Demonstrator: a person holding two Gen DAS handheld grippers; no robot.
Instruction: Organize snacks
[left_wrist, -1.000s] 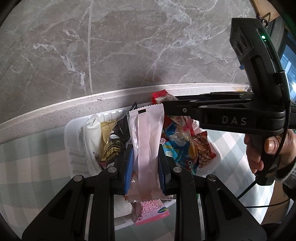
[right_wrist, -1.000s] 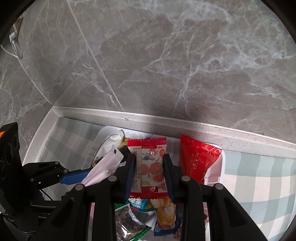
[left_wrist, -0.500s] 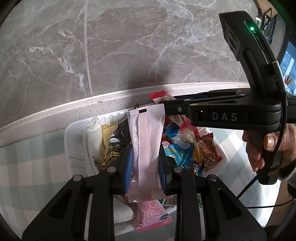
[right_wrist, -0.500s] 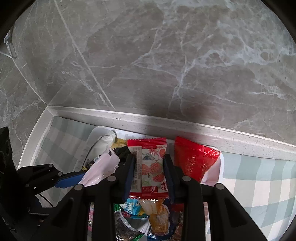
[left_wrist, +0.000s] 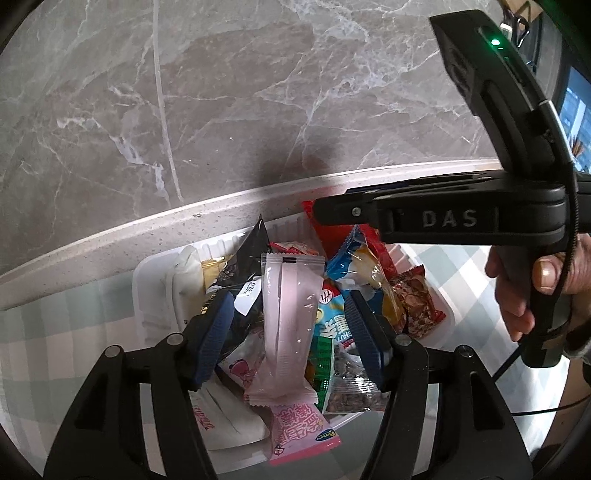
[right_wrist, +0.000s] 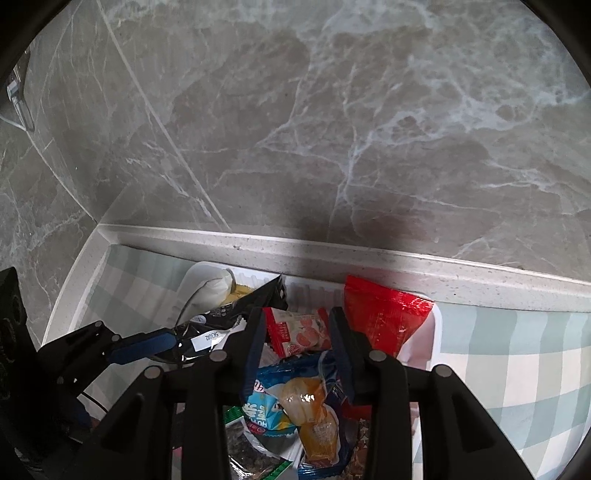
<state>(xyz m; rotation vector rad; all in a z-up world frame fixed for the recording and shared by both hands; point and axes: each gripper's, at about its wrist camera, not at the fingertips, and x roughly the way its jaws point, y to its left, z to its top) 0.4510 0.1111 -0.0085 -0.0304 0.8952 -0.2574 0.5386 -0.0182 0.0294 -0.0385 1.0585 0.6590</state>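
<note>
A white tray (left_wrist: 149, 288) full of snack packets sits on the checked cloth by the wall. My left gripper (left_wrist: 290, 328) is open above it; the pale pink wrapper (left_wrist: 288, 317) lies loose on the pile between its blue pads. My right gripper (right_wrist: 297, 343) is open over the tray (right_wrist: 436, 332); the red-and-white tomato packet (right_wrist: 303, 330) lies on the snacks between its fingers. A red packet (right_wrist: 384, 317) leans at the tray's far right. The right gripper's body (left_wrist: 443, 218) crosses the left wrist view.
A marble wall (right_wrist: 332, 129) with a speckled ledge (right_wrist: 406, 262) stands right behind the tray. The green-and-white checked cloth (right_wrist: 517, 354) spreads to the right. A black packet (left_wrist: 251, 254), blue packet (right_wrist: 273, 402) and seed packet (left_wrist: 354, 384) fill the tray.
Both grippers have opened. The pink wrapper left my left jaws and the tomato packet left my right jaws; both now lie on the pile in the tray.
</note>
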